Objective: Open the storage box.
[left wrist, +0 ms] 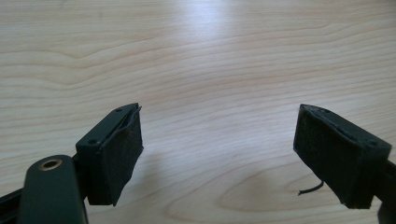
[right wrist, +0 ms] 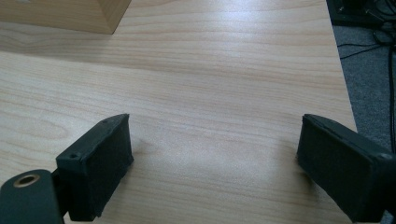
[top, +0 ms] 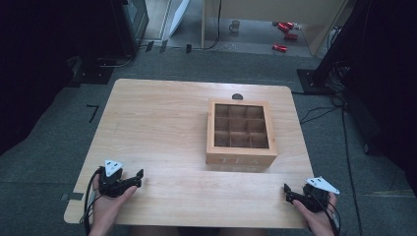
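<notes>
The wooden table carries everything, its pale grain running under both grippers. Ahead of the right gripper and off toward the left gripper's side stands the tea box, a square wooden case with a windowed lid over nine compartments and "TEA" on its near wall; it sits well apart from both grippers, and one near corner of it shows at the top left of the right gripper view. The left gripper rests at the table's near edge, far to the left of the box, its jaws spread wide with only bare wood between them. The right gripper lies at the near right corner, jaws likewise wide apart and holding nothing.
</notes>
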`<action>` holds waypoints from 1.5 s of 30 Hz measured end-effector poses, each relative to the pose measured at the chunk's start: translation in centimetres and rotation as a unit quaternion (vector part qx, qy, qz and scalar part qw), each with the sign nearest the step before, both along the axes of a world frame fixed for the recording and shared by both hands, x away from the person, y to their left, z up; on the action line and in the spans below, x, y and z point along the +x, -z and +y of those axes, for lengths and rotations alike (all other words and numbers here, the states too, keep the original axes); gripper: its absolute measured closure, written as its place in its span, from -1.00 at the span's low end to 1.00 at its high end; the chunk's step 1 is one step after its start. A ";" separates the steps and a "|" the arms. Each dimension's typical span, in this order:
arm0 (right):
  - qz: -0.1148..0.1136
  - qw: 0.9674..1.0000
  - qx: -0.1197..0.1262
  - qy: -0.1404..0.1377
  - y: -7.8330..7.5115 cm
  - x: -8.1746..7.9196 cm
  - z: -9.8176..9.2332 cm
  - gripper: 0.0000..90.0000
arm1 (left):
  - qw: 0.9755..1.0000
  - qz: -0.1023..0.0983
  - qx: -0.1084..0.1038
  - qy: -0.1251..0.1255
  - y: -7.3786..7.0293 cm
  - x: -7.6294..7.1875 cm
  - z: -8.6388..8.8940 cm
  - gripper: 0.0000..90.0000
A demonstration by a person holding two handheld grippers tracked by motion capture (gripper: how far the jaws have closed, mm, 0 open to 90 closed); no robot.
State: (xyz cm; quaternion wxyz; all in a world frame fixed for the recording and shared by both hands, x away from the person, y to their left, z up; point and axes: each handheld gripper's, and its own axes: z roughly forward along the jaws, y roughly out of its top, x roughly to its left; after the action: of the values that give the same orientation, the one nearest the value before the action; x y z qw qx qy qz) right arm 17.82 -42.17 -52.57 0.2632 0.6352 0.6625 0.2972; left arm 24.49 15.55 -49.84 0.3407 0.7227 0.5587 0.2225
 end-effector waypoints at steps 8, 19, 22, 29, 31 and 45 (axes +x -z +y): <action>0.000 1.000 0.000 -0.001 0.0 0.0 0.0 -0.78 | 0.999 -0.002 -0.023 0.029 -0.9 0.9 -2.8 -0.66; 0.000 1.000 0.001 -0.002 0.0 0.0 0.0 -0.77 | 0.996 -0.013 -0.032 0.077 -2.6 1.9 -7.5 -0.66; 0.000 1.000 0.001 -0.004 0.0 0.0 0.0 -0.77 | 0.996 -0.014 -0.032 0.086 -2.6 2.1 -8.7 -0.65; 0.001 1.000 0.001 -0.004 0.0 0.0 0.0 -0.77 | 0.993 -0.009 -0.035 0.108 -2.1 2.2 -11.2 -0.65; 0.001 1.000 0.001 -0.004 0.0 0.0 0.0 -0.77 | 0.993 -0.009 -0.037 0.114 -2.0 2.3 -11.9 -0.65; -0.005 1.000 -0.002 0.001 -0.1 0.1 0.0 -0.74 | 0.987 -0.008 -0.044 0.154 -2.0 2.2 -15.9 -0.65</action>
State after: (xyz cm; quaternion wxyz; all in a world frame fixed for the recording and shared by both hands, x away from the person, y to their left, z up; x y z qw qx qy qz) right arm 17.94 -42.13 -52.51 0.2679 0.6337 0.6616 0.2983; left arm 26.70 -0.36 -47.80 0.4068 0.7825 0.4475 0.1480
